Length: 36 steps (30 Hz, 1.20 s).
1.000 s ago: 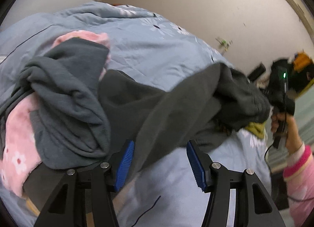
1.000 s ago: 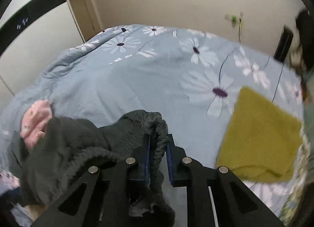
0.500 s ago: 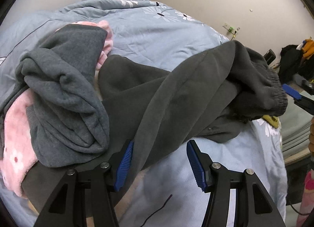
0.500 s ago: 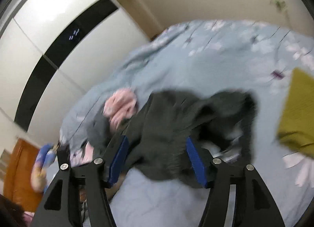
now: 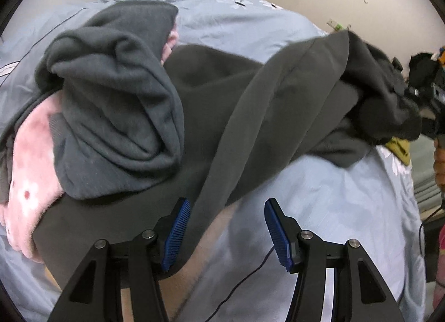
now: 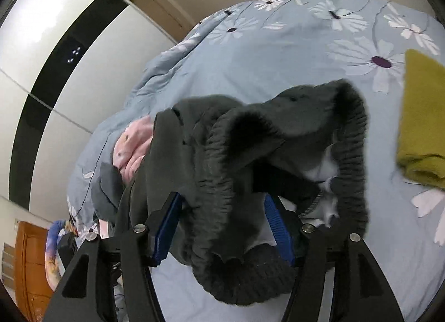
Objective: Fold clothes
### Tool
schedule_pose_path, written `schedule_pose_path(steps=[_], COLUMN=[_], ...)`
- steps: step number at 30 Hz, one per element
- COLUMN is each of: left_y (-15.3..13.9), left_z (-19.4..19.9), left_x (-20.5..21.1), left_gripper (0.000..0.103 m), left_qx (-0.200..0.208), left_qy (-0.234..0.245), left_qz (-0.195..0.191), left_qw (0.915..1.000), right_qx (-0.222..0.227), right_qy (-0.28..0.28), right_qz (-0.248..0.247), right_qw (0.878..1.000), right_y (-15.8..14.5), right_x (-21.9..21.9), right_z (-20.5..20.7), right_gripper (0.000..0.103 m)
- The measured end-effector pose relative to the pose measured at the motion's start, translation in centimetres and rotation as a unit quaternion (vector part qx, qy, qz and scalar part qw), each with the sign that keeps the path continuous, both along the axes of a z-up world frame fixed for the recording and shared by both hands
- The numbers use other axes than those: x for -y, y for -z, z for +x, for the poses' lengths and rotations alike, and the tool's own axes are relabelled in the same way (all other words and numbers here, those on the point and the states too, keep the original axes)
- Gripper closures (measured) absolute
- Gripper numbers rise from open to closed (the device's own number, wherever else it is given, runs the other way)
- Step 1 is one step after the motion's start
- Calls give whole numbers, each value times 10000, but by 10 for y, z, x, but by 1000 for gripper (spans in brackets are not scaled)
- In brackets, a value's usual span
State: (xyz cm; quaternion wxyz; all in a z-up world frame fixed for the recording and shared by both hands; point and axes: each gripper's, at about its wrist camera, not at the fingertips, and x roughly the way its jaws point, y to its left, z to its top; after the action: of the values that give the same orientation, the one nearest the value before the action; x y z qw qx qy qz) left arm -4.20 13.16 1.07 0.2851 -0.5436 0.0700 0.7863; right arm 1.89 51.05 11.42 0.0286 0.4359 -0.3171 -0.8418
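Dark grey trousers (image 5: 250, 116) stretch across the blue flowered bedspread (image 5: 319, 199) from a clothes pile toward the right. My left gripper (image 5: 226, 228) is open, its left pad against the trouser edge. My right gripper (image 6: 222, 224) is open, and the ribbed elastic waistband (image 6: 242, 182) of the trousers (image 6: 278, 127) lies bunched between and over its fingers. The right gripper also shows at the far right edge of the left wrist view (image 5: 428, 110), by the waistband end.
A lighter grey garment (image 5: 116, 105) and a pink fleece garment (image 5: 30, 171) are piled at the left. A folded mustard-yellow cloth (image 6: 422, 121) lies on the bed to the right. A white and black wardrobe (image 6: 55, 71) stands beyond the bed.
My right gripper has opened from shut on the waistband, swung round toward the pile, and now sits with the waistband loose between its fingers. My left gripper stayed open, nearer the pile.
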Motion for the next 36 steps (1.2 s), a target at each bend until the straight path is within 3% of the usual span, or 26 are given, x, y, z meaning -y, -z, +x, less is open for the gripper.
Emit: schedule_pose_path(steps=[1, 3, 4, 7, 9, 10, 11, 15, 19, 23, 25, 30, 33, 36], left_y=[2, 6, 8, 14, 17, 14, 10, -7, -74, -131, -159, -220, -242, -252], left_z=[1, 2, 2, 4, 5, 5, 5, 7, 8, -21, -26, 14, -2, -41], left_x=[1, 3, 4, 8, 10, 15, 19, 37, 57, 70, 80, 74, 78, 71], left_gripper=[43, 43, 43, 44, 68, 92, 96, 98, 99, 98, 98, 98, 98, 98], left_qx=[-22, -67, -89, -156, -206, -266, -326, -576, -1151, -1483, -1525, -2482, -2803, -2996], left_qy=[-21, -62, -82, -144, -194, -274, -353, -667, -855, -920, -1011, -806, -854, -921], left_qz=[-72, -217, -289, -505, -637, -628, -618, -565, -77, 72, 239, 279, 119, -302], left_qw=[10000, 9997, 9995, 9985, 9976, 9973, 9969, 9945, 9896, 9846, 9828, 9649, 9560, 9491], right_qx=[30, -79, -133, -427, -671, -793, -915, -1400, -1919, -2552, -2550, -2470, -2456, -2313], right_qy=[-55, -128, -131, -108, -82, -69, -56, -3, -66, -134, -114, -128, -259, -376], right_qz=[-143, -215, -132, -56, -75, -84, -93, -130, -176, -277, -284, -298, -588, -697], right_qw=[9999, 9997, 9997, 9990, 9977, 9968, 9958, 9901, 9812, 9664, 9665, 9685, 9672, 9696], right_y=[4, 7, 3, -16, -31, -38, -45, -74, -104, -142, -150, -151, -140, -128], right_x=[2, 6, 9, 10, 8, 7, 6, 2, -3, -16, -26, -37, -40, -38], right_z=[-3, -5, -7, -2, 5, 9, 13, 28, 47, 74, 69, 56, 46, 25], right_gripper=[51, 83, 87, 89, 89, 89, 90, 90, 90, 90, 90, 90, 90, 90])
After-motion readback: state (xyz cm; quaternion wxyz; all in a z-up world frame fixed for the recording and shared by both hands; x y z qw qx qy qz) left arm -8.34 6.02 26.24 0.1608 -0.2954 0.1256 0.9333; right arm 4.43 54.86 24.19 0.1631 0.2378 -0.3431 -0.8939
